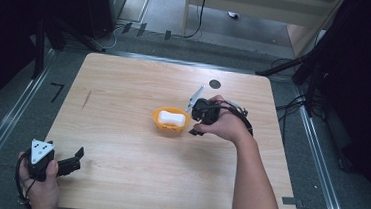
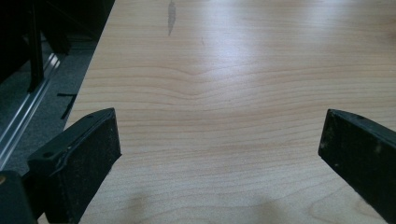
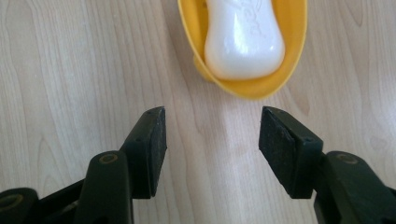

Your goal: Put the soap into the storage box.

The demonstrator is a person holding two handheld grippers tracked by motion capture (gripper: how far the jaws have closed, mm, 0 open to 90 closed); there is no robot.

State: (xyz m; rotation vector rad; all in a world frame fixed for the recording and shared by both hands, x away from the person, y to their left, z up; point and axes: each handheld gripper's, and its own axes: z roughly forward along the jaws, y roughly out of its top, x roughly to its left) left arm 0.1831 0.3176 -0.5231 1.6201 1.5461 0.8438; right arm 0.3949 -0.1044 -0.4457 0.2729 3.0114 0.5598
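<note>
A white bar of soap [image 1: 170,117] [image 3: 243,42] lies in a small yellow dish [image 1: 162,125] [image 3: 261,88] near the middle of the wooden table [image 1: 140,81]. My right gripper [image 1: 193,121] [image 3: 212,126] hovers just to the right of the dish, pointing at it. Its jaws stand apart over bare wood with nothing between them, a short way from the dish's rim. My left gripper [image 1: 78,160] [image 2: 219,135] rests at the table's near left corner. It is wide open over bare wood.
A round black spot [image 1: 215,84] marks the table behind the right hand. A dark streak [image 1: 86,99] [image 2: 171,16] lies on the left part. Metal rails [image 1: 1,120] run along the floor on both sides, and a light wooden cabinet [image 1: 251,9] stands beyond the far edge.
</note>
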